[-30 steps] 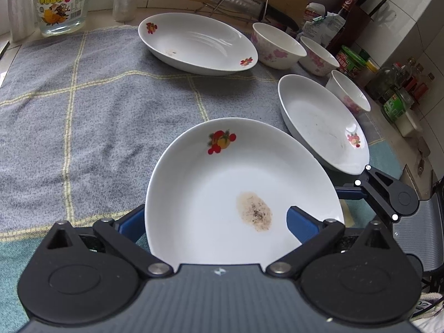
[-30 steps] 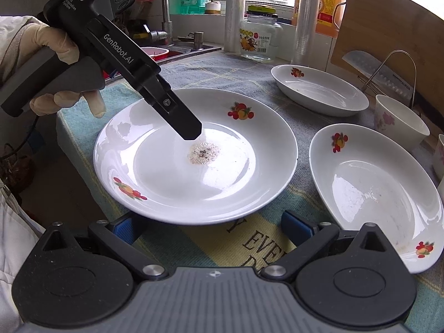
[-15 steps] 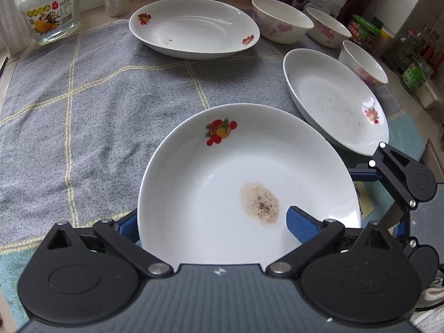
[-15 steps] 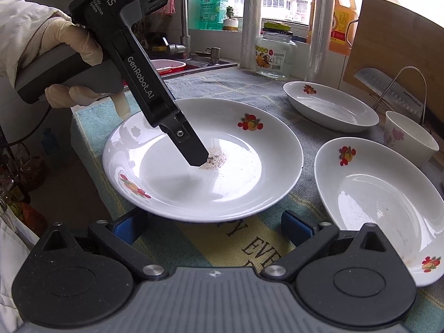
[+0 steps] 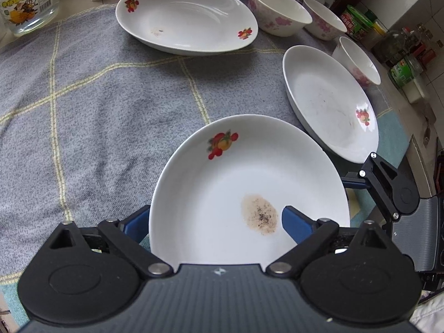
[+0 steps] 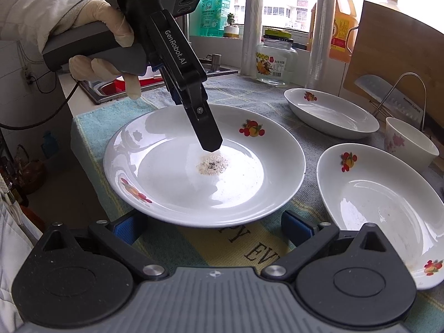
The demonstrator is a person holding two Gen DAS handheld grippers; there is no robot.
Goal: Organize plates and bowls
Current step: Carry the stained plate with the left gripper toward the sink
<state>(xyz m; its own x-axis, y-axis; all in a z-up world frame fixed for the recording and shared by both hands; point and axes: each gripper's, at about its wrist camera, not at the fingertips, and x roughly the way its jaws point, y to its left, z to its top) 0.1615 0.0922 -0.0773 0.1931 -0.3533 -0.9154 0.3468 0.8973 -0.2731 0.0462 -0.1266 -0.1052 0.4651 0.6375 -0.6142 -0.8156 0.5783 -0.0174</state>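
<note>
Jaws of the left hand-held gripper [image 5: 213, 222] are closing astride the soiled plate's [image 5: 222, 188] rim, not yet gripping.

Three white plates with fruit prints sit flat on the towel. The near plate [image 5: 222, 183] has a brownish speckled smear in the middle, the right plate [image 5: 327, 100] looks lightly smudged, and the far plate [image 5: 186, 16] has one faint spot. Three floral bowls [image 5: 280, 11] stand upright behind them.
</note>
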